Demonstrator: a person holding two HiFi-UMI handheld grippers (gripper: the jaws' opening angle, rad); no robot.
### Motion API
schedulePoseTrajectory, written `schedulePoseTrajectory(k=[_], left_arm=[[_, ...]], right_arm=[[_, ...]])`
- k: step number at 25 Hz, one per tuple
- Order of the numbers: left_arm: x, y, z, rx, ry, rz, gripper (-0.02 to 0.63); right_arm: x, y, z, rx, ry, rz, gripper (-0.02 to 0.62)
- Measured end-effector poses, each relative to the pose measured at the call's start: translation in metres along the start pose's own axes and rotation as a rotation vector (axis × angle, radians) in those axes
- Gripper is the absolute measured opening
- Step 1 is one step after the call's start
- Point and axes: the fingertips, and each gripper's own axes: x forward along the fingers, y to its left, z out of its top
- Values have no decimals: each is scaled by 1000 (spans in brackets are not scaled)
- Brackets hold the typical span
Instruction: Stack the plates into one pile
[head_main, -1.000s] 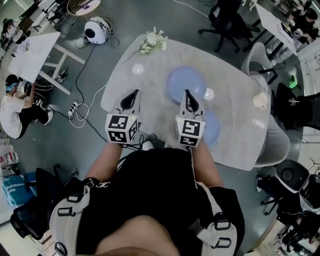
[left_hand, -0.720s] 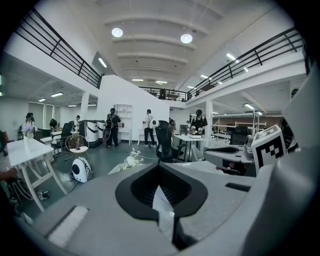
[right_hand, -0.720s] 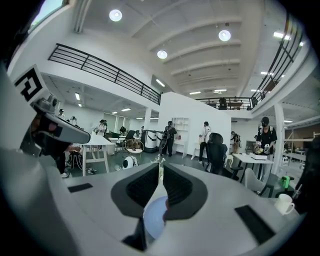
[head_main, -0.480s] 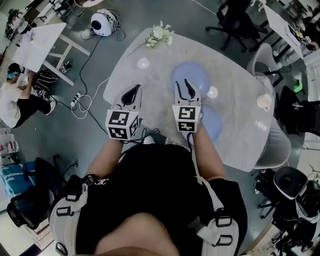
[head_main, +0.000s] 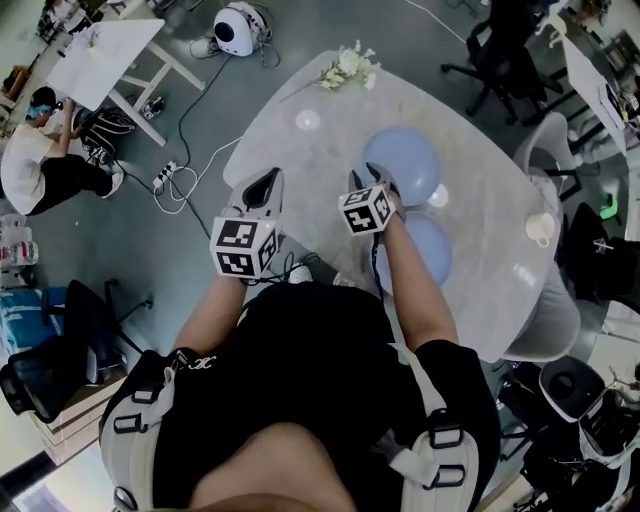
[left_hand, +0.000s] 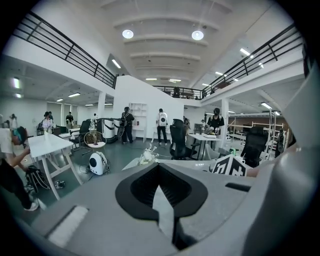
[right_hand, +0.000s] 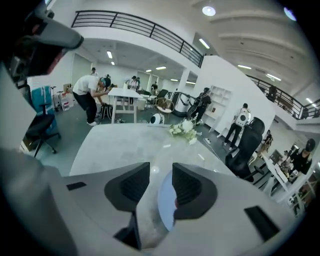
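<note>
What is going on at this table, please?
A person holds a gripper in each hand over a marble table. The right gripper, open and turned sideways, is at the rim of the farther blue plate; the nearer blue plate lies unstacked beside it. The left gripper is shut and empty.

My right arm (head_main: 408, 285) covers the left side of the near plate (head_main: 432, 255). The right gripper (head_main: 376, 178) overlaps the far plate (head_main: 410, 150) at its edge. In the right gripper view, I only get a blue sliver (right_hand: 165, 202) between the parted jaws. There's a small white thing (head_main: 437, 195) beside the plates, too small to tell what it is.
</note>
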Motion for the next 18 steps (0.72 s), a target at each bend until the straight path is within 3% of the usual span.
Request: schedulePoseTrajectory(k=[10,18], left_arm=[[-24,29,-14,-30,23,105,2],[-36,38,-23,-40,43,146,2]], right_arm=[[63,8,-67,-29,254,84,123],[82,-2,-107,-119,410,31,121]])
